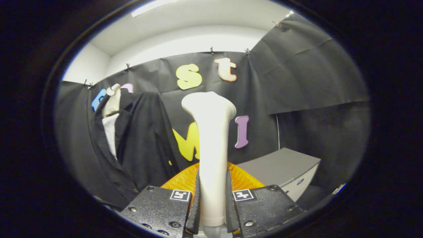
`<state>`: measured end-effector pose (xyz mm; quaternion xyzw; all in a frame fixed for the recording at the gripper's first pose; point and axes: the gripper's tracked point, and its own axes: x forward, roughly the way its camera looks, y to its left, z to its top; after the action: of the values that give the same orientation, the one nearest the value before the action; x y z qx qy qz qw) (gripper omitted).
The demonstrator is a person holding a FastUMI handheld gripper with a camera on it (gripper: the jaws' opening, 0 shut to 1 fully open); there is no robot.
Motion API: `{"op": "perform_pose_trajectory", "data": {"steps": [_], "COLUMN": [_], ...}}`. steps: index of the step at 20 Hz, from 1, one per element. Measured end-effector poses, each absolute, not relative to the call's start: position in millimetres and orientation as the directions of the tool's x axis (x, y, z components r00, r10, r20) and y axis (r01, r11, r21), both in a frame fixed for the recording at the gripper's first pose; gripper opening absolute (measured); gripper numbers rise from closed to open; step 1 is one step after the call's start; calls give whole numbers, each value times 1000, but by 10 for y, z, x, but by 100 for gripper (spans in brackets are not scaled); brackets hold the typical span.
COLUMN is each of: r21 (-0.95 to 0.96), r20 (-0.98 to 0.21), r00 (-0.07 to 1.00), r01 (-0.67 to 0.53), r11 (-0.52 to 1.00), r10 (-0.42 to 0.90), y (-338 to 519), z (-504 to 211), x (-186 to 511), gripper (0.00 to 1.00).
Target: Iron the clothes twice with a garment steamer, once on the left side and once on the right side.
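Note:
A white garment steamer (211,145) stands upright between my fingers, its flared head at the top and its handle clamped low down. My gripper (212,201) is shut on that handle, both fingers pressing its sides. To the left, beyond the fingers, a black jacket (138,145) hangs on a pale mannequin torso (111,102), with a white shirt front (110,132) showing at the open collar. The steamer head is to the right of the jacket and apart from it.
An orange ribbed object (185,180) sits just behind the fingers, at the steamer's base. A grey cabinet (281,168) stands low to the right. Black cloth walls close the booth behind and to the right.

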<state>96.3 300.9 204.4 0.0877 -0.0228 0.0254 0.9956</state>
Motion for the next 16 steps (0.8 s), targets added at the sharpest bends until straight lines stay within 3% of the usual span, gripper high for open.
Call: {"op": "perform_pose_trajectory", "data": {"steps": [10,16], "r21": [14,-53], "r20": [245,269], "r00": [943,924], "r01": [-234,-268], "r11": [972,962], "r10": [224,272], "y": [4238,4758], "z": [2583,2694], "x": [861,1119], "gripper": [34,34]}}
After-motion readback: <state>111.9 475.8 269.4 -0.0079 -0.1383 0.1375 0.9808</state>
